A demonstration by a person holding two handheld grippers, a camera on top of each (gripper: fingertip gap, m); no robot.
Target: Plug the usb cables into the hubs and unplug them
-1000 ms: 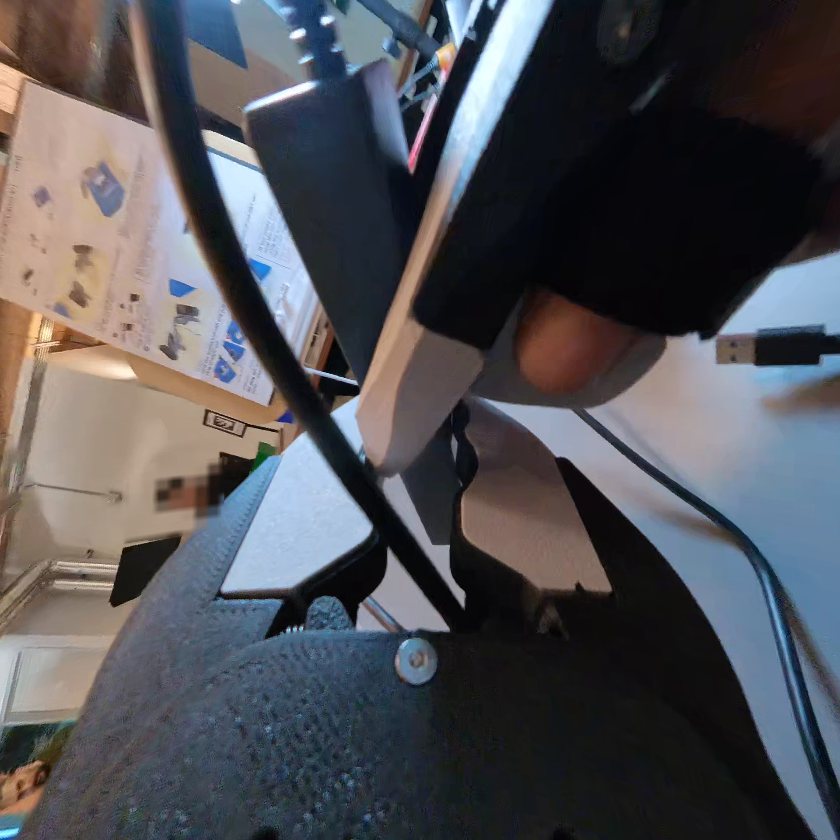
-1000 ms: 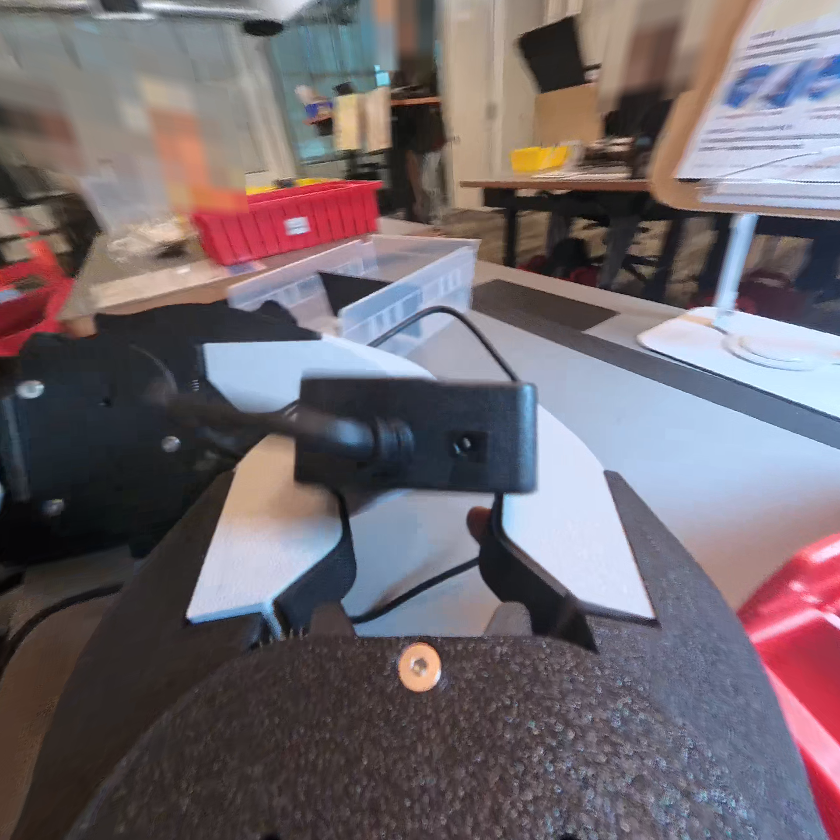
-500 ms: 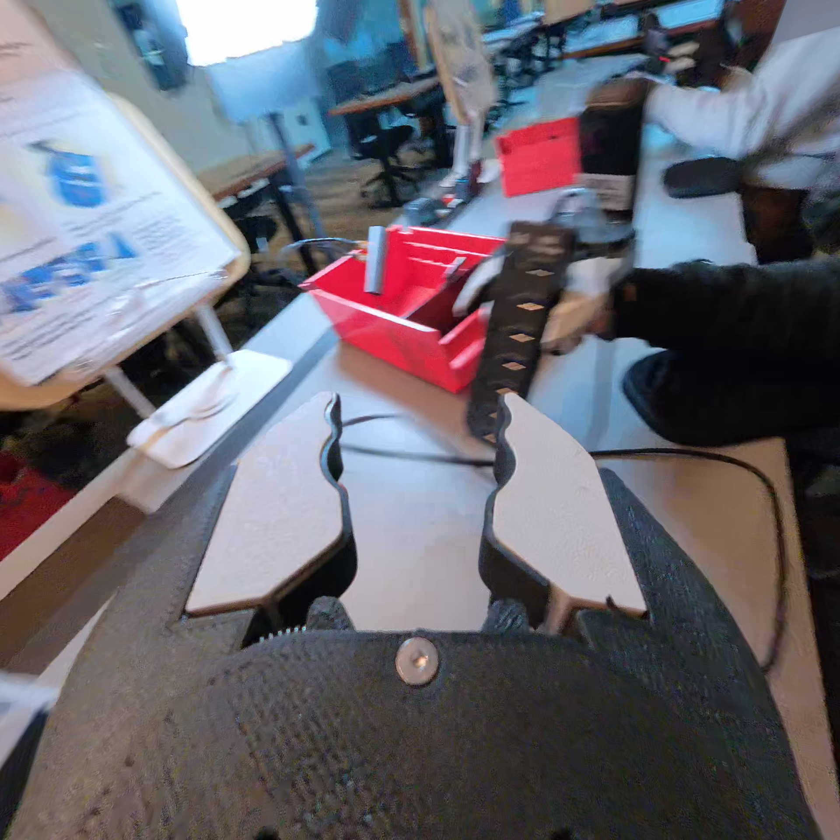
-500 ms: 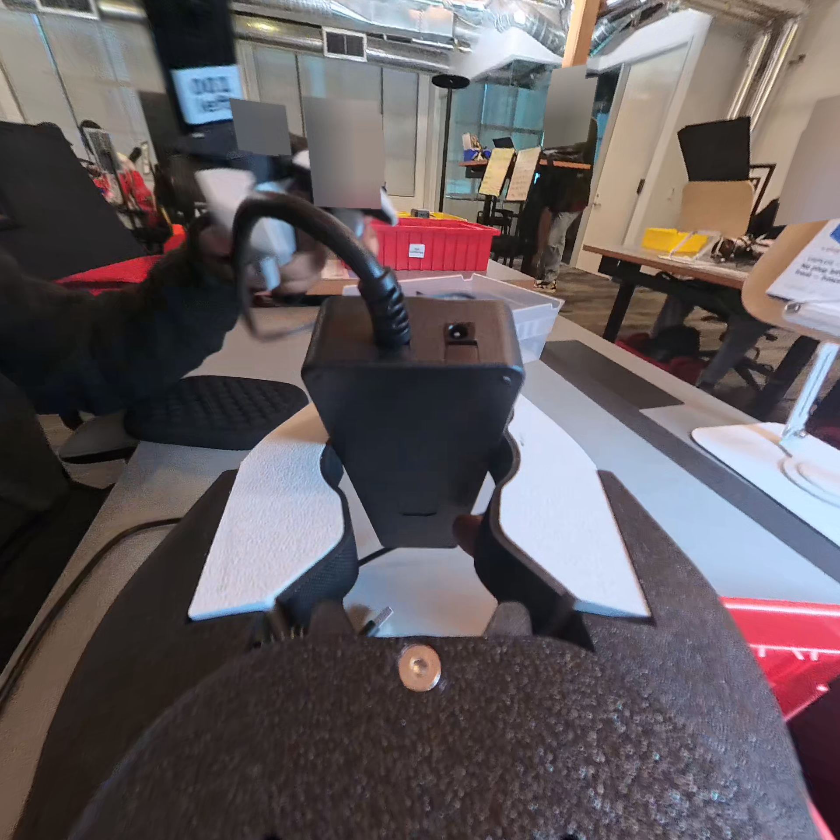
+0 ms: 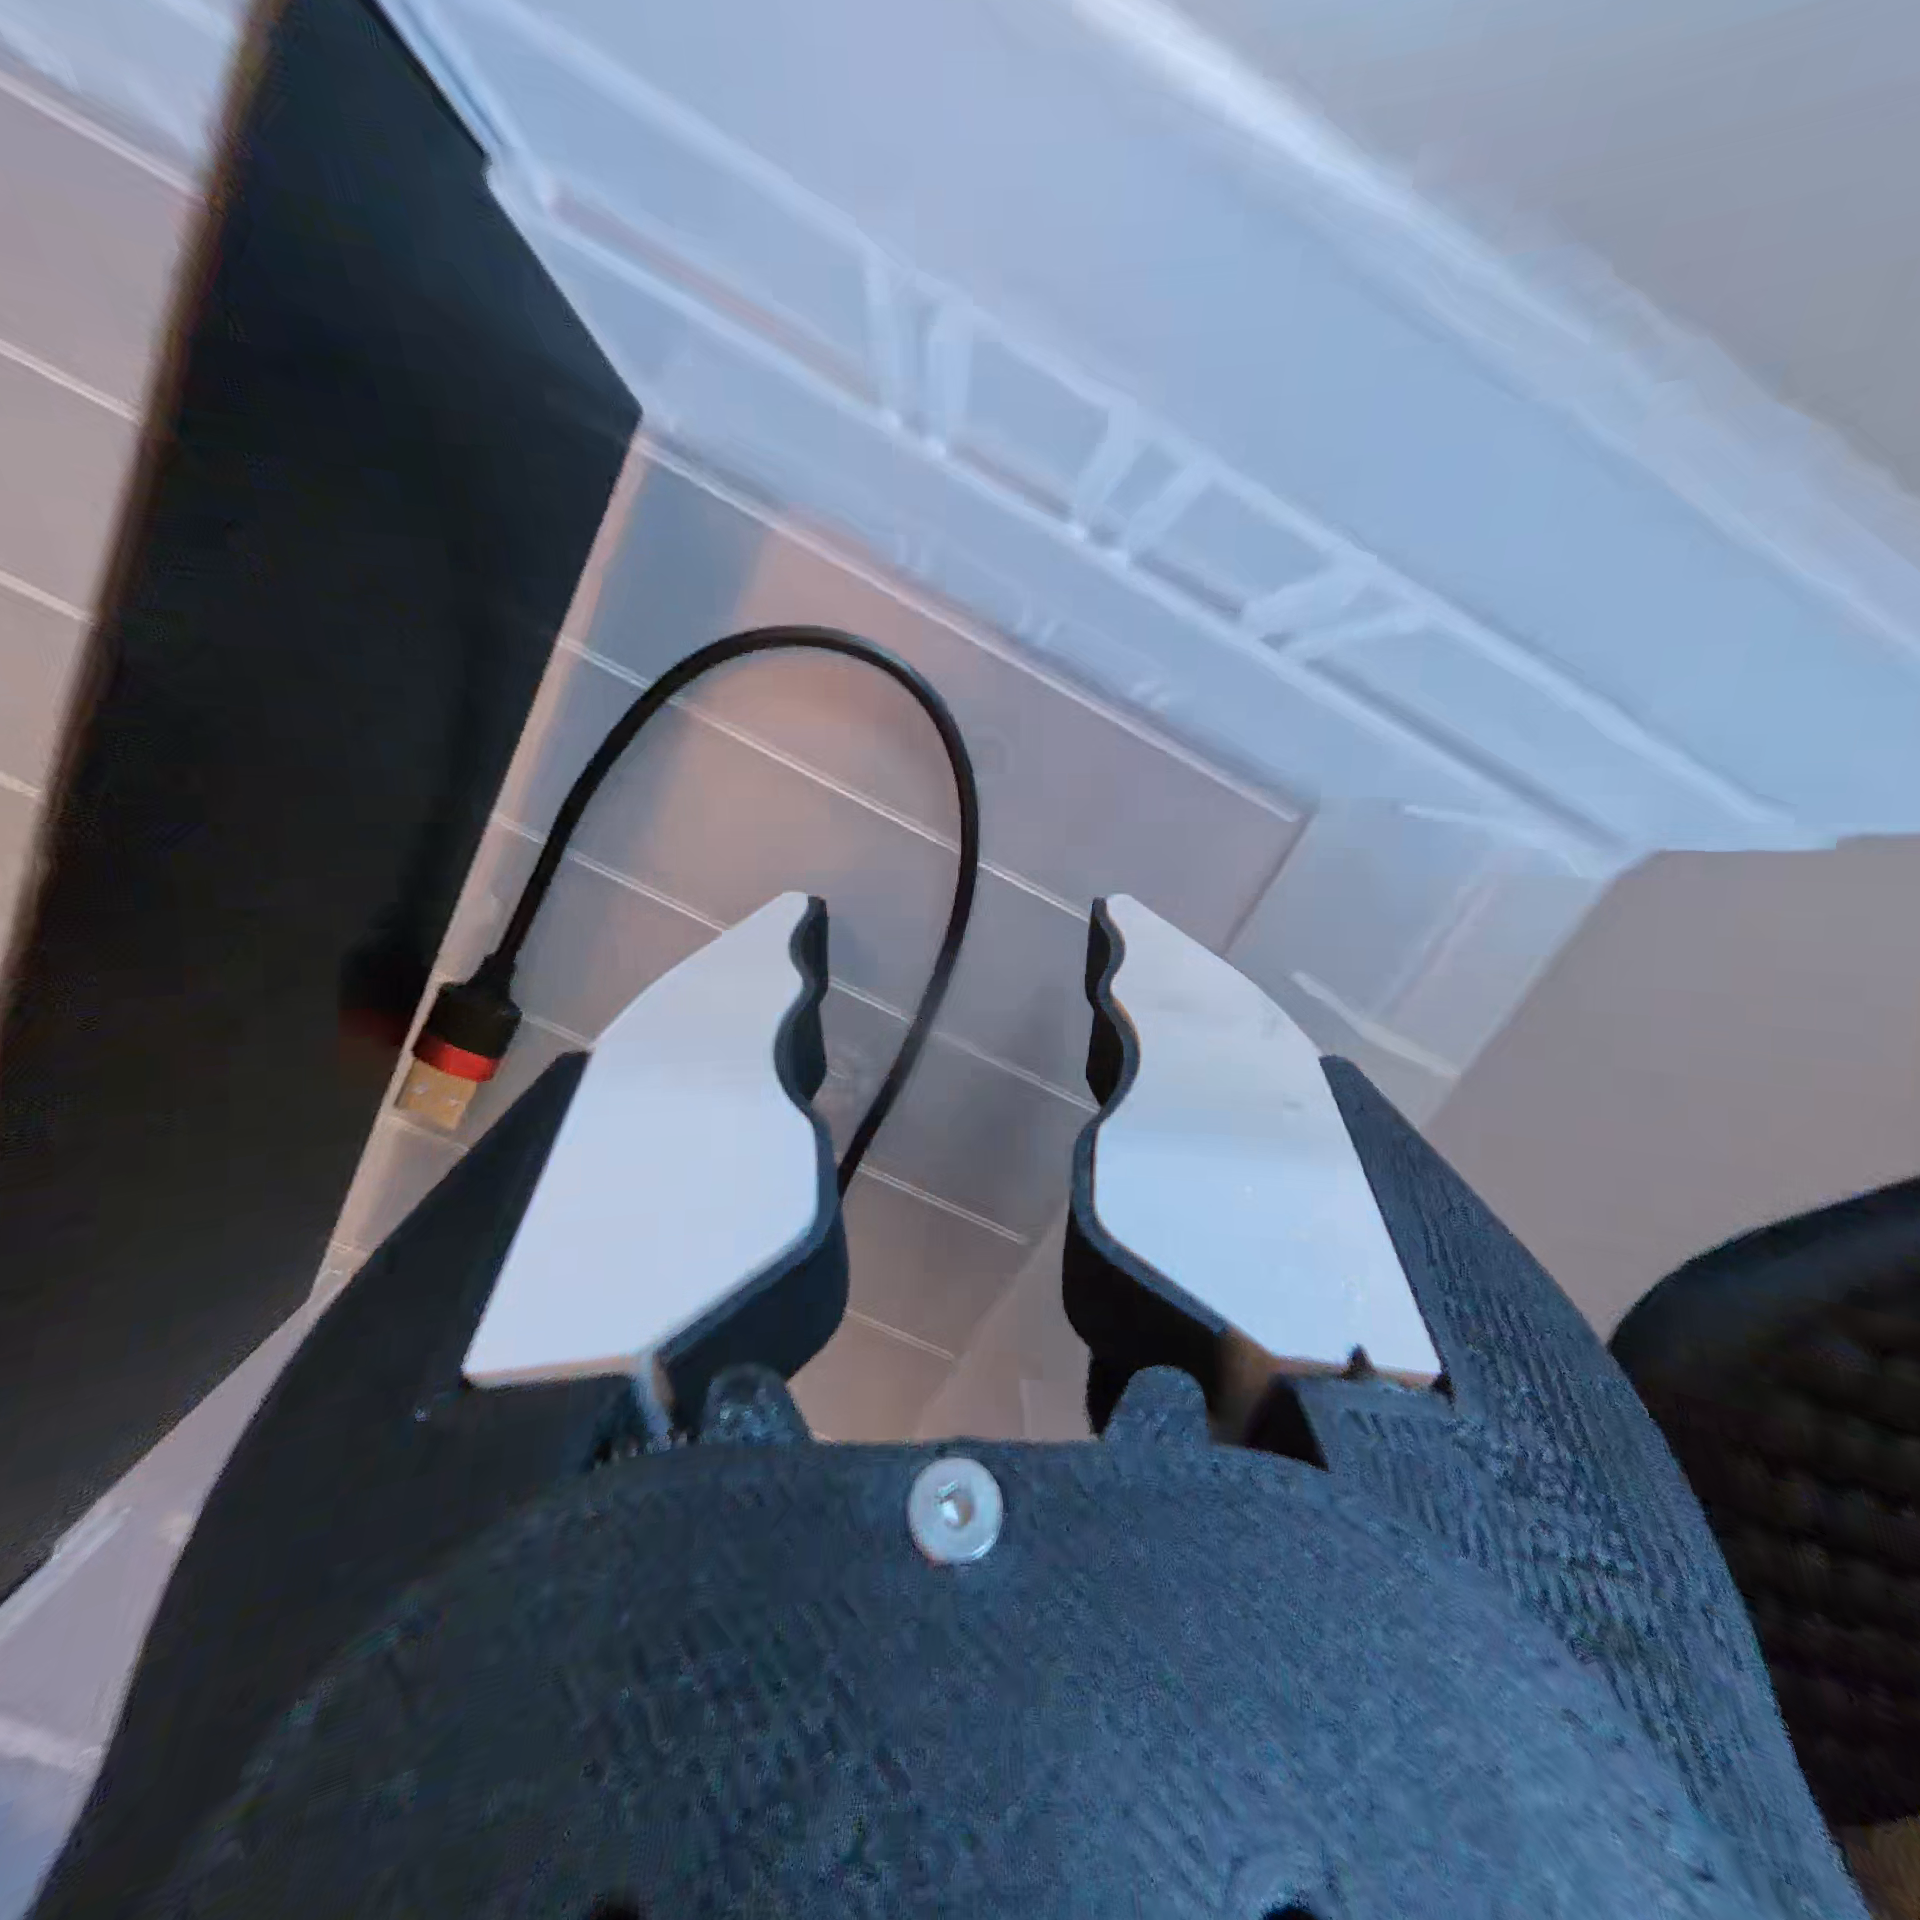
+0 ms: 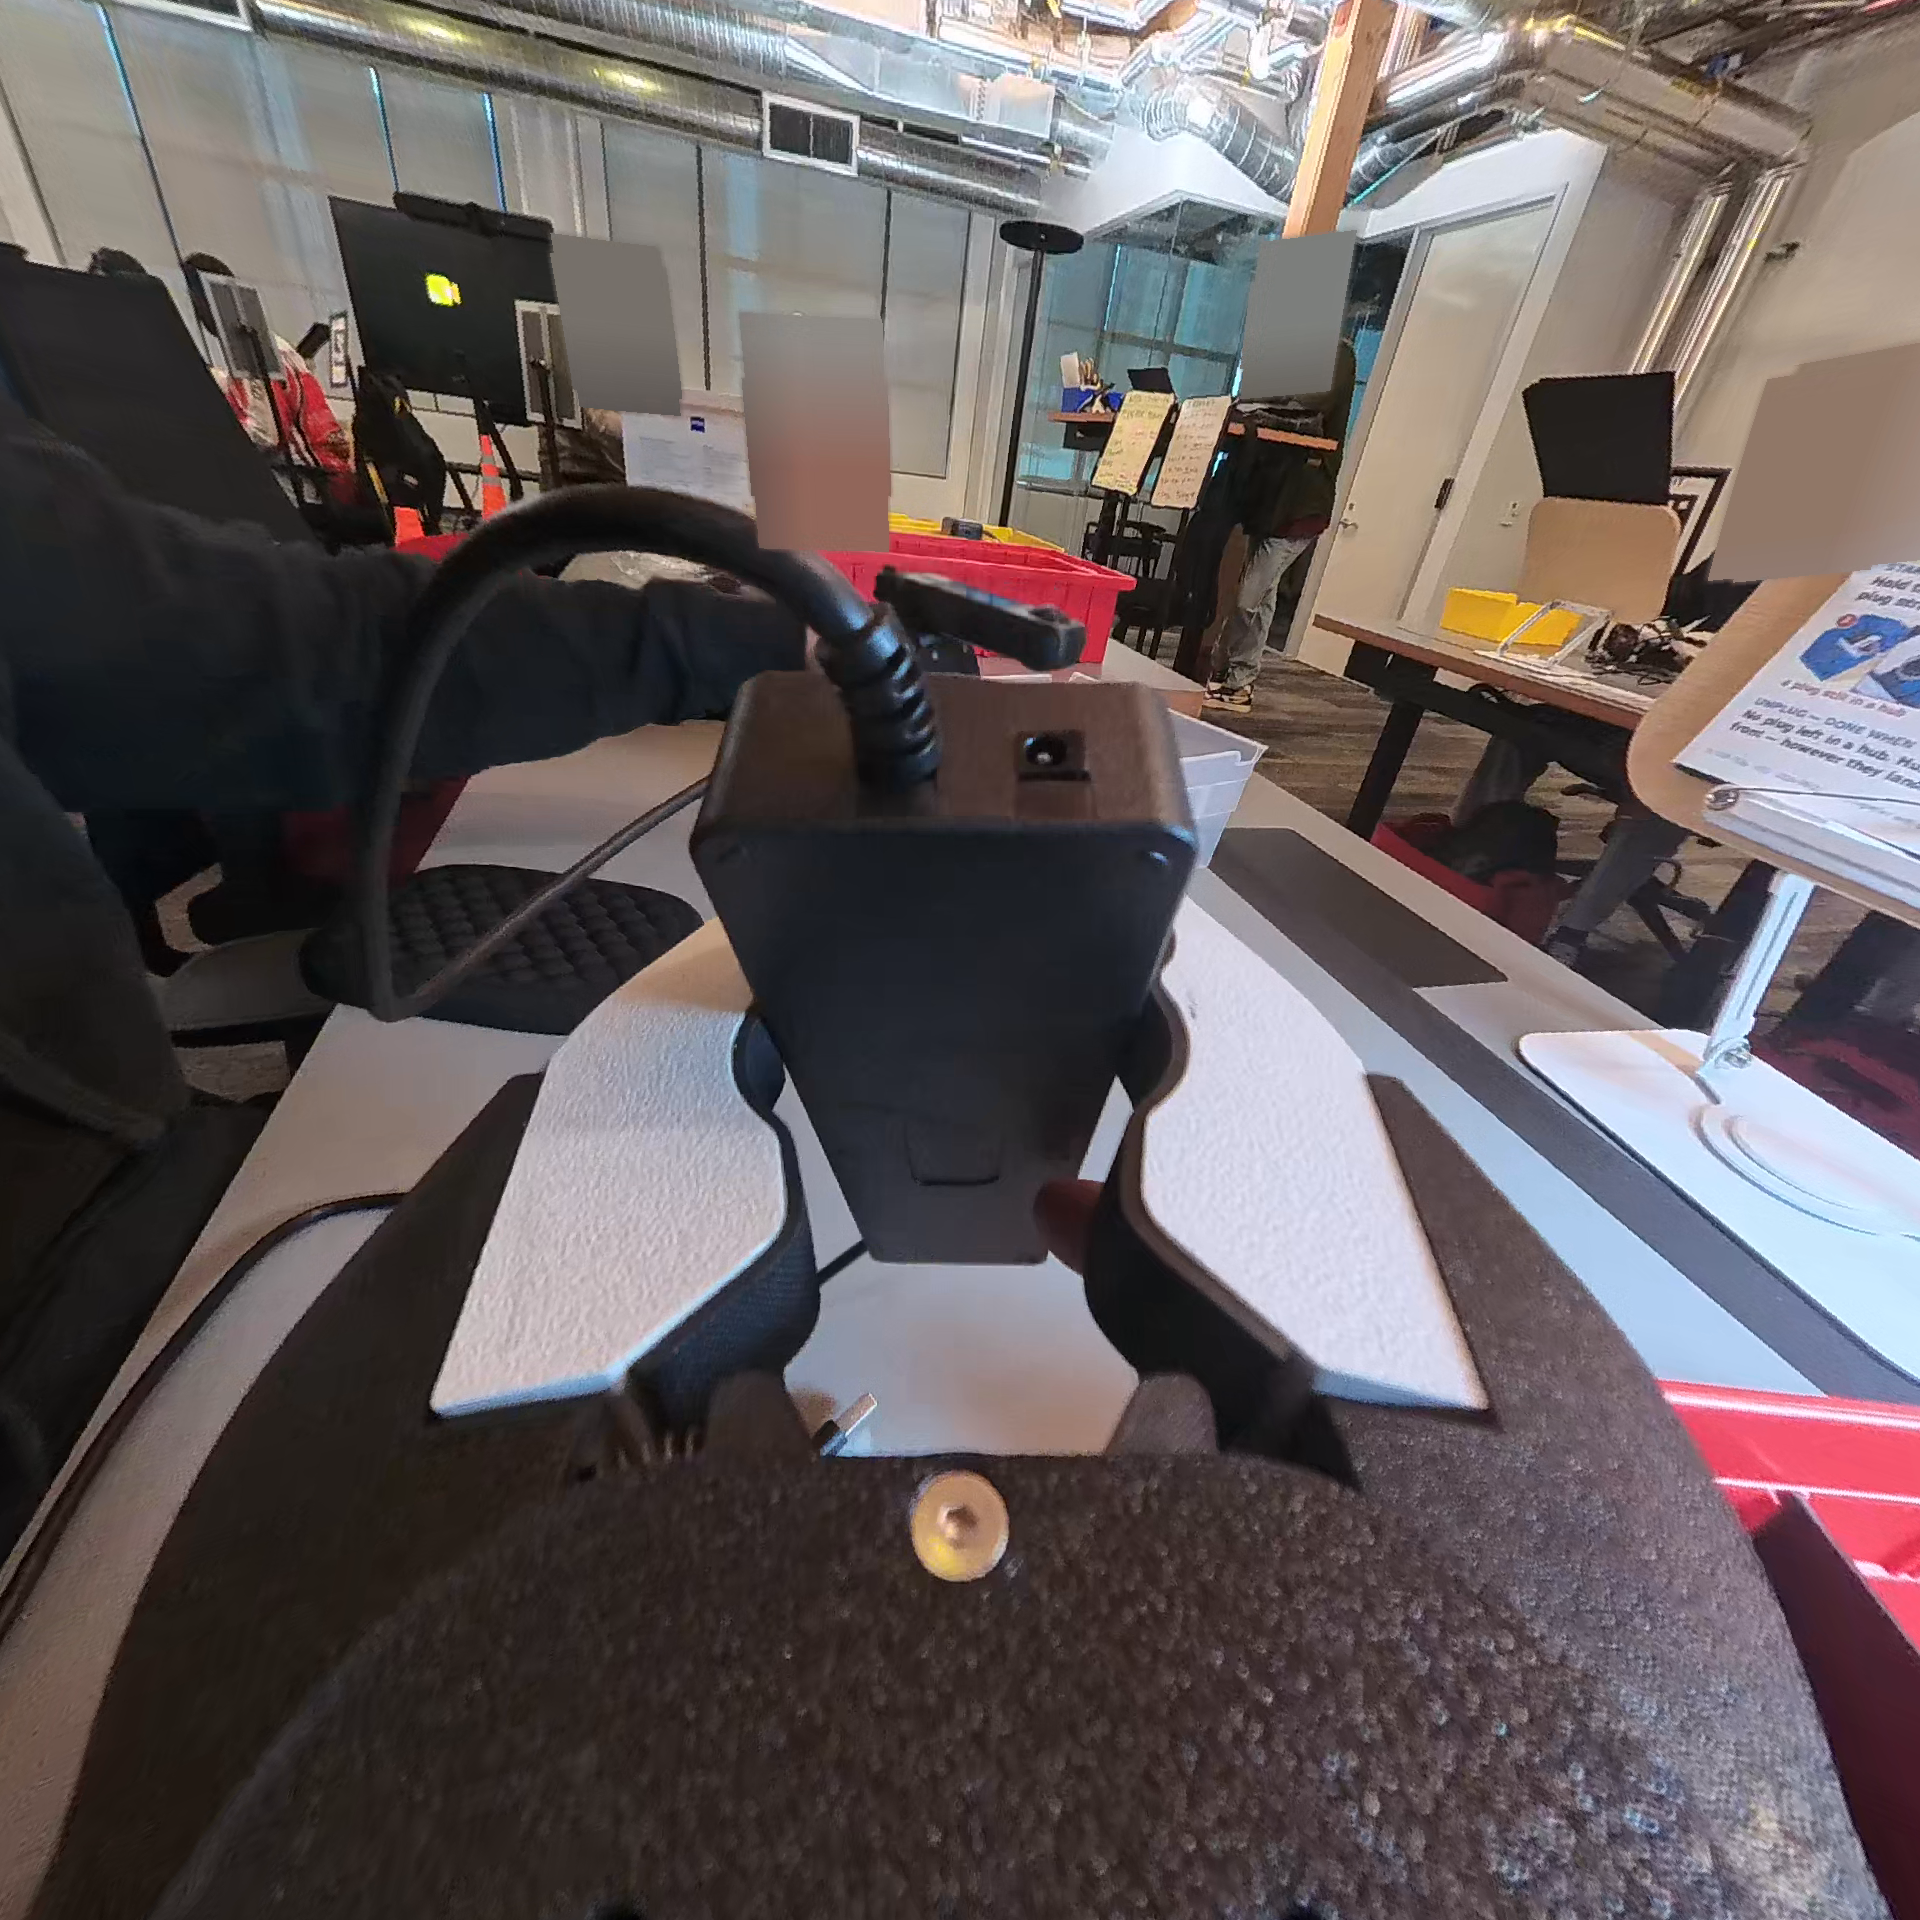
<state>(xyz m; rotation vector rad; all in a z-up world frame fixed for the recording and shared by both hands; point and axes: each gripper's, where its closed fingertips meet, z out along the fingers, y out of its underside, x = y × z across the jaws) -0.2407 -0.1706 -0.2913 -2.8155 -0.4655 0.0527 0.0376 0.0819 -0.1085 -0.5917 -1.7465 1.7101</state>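
Observation:
My left gripper (image 5: pixel 951 935) is open and points down into a clear plastic bin (image 5: pixel 1195 499). A thin black USB cable (image 5: pixel 790 649) lies in the bin; it loops up and passes between my fingers without being gripped. Its red-banded plug (image 5: pixel 457 1055) lies left of my left finger. My right gripper (image 6: pixel 951 1039) is shut on a black USB hub (image 6: pixel 935 914) and holds it upright above the table. The hub's thick cable (image 6: pixel 582 520) leaves its top end and loops to the left. The hub's ports are hidden.
A black divider (image 5: pixel 291 644) stands in the bin at the left. In the right wrist view, a dark sleeve (image 6: pixel 468 665) reaches toward the clear bin (image 6: pixel 1216 769). A black textured pad (image 6: pixel 520 935), a sign stand (image 6: pixel 1766 1122) and a red bin (image 6: pixel 1829 1455) are on the table. The tips of one gripper are about 40 cm away from the tips of the other.
My left gripper has swung from facing across the table to pointing down into the clear bin over the thin cable. My right gripper has turned the hub upright and keeps hold of it.

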